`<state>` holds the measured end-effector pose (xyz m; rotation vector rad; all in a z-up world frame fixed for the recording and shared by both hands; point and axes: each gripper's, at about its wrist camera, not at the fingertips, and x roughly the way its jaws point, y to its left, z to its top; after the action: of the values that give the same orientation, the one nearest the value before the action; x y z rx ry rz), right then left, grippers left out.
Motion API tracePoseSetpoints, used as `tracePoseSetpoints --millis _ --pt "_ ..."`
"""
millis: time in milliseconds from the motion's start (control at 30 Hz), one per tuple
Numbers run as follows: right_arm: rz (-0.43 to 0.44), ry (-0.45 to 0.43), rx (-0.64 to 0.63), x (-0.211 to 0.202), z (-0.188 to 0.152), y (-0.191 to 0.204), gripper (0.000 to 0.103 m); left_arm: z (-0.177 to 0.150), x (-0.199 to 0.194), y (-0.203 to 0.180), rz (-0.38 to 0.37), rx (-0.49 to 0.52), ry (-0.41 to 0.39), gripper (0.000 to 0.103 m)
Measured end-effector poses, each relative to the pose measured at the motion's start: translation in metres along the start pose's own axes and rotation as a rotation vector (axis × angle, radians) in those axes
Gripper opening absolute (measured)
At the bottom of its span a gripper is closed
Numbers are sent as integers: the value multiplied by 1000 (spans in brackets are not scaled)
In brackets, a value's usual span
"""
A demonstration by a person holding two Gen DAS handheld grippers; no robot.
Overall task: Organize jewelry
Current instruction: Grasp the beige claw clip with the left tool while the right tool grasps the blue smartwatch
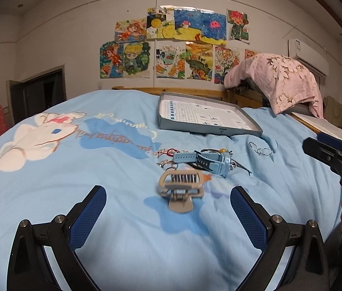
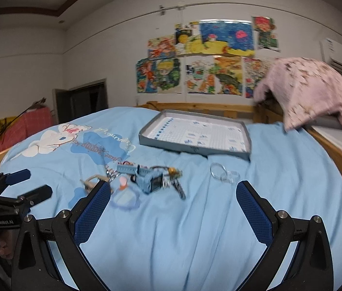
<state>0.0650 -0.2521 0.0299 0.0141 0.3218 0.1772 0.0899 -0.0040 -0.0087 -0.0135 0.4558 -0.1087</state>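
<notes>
Our left hand-held gripper hangs wide open and empty, and just ahead of its fingers the beige hair claw lies on the bed. We judge it light, stiff and rather slick; its flat tail looks the best hold. Our right hand-held gripper is open too, near the blue watch and clear rings. The gray tray lies beyond.
</notes>
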Motion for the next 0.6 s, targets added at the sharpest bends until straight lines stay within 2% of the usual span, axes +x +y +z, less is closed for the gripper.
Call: tracePoseSetpoints --millis 100,267,333,433,467,533,600 --pt "49 28 -11 24 13 -6 102 10 21 2 -13 -24 23 103" --pt "111 91 45 73 19 -19 102 19 45 -1 -34 -33 32 103" --pt "152 108 68 92 18 -21 101 16 53 -3 -44 -25 47 97" --pt "212 134 83 116 14 -21 101 8 65 -5 -46 -3 76 94" --pt "235 148 83 124 13 -20 100 7 67 -7 -49 1 82 91" --pt "277 174 62 141 10 -15 86 4 74 -8 -61 6 105 82" --pt "307 204 34 156 6 -9 82 3 80 -9 -70 10 124 76"
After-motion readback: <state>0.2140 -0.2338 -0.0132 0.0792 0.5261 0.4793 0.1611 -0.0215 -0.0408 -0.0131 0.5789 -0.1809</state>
